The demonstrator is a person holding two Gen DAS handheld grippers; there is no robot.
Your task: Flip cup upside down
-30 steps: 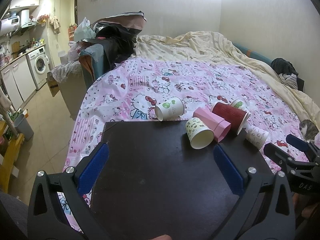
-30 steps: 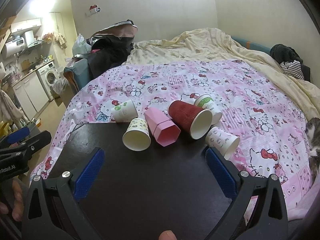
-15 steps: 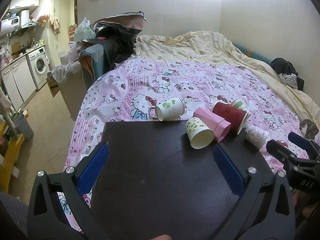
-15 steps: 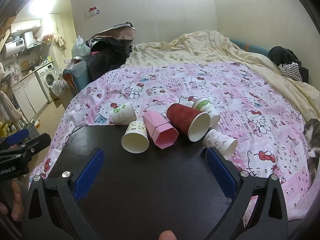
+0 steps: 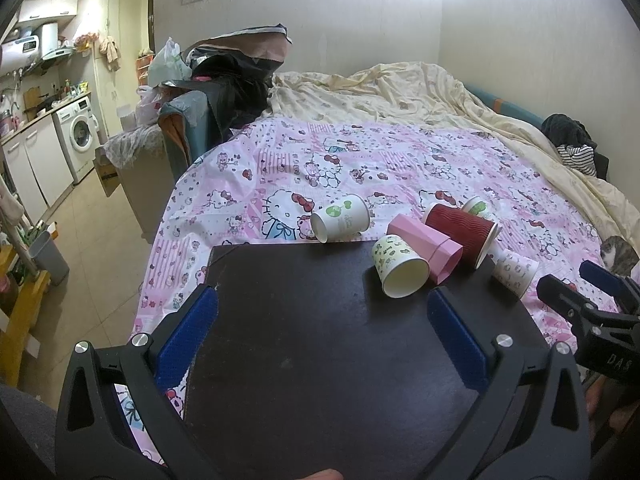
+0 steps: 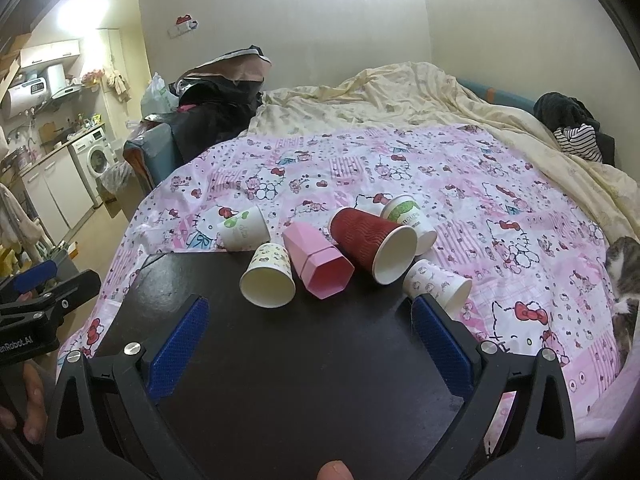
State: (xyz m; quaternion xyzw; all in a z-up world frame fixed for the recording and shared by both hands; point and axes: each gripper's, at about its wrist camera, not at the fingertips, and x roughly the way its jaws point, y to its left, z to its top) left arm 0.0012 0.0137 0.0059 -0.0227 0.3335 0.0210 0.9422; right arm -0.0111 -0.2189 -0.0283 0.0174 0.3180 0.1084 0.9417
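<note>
Several paper cups lie on their sides at the far edge of a dark board [image 5: 320, 340] [image 6: 280, 380] on the bed. A small patterned cup [image 5: 398, 268] [image 6: 269, 276] lies with its mouth toward me. Beside it lie a pink hexagonal cup [image 5: 426, 246] [image 6: 316, 262], a red ribbed cup [image 5: 460, 232] [image 6: 370, 244], a white cup with a green logo [image 5: 340, 222] [image 6: 244, 228], a green-labelled cup [image 6: 408, 218] and a Hello Kitty cup [image 5: 514, 274] [image 6: 438, 286]. My left gripper [image 5: 322, 334] and right gripper [image 6: 306, 340] are open and empty, short of the cups.
A pink Hello Kitty sheet [image 5: 360, 168] covers the bed, with a cream duvet [image 5: 400, 96] behind. A cat [image 6: 624, 276] lies at the right edge. A chair piled with clothes [image 5: 224, 92] and a kitchen with a washing machine [image 5: 80, 136] stand to the left.
The right gripper has moved slightly forward, toward the cups. The left gripper has hardly moved.
</note>
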